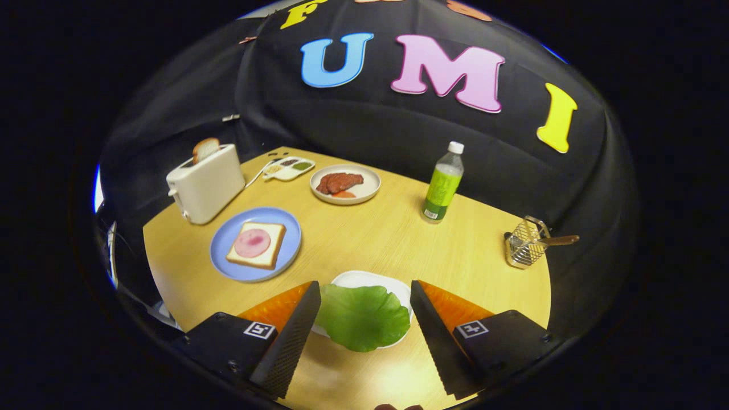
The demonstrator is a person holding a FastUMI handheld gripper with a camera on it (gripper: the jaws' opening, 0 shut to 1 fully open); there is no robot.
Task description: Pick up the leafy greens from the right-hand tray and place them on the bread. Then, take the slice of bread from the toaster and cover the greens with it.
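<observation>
Gripper [361, 327] fingers spread wide, grasping nothing, flanking lettuce leaf [363, 316]. Leaf lies flat on white tray [364, 279], overhanging tray's near rim. Blue plate [222, 250] beyond tray on wooden desk [387, 233], carrying bread slice [272, 246] topped with ham round [252, 242]. White toaster [206, 185] behind plate, toast slice [205, 149] upright in slot. Green bottle [442, 185] far beyond tray.
</observation>
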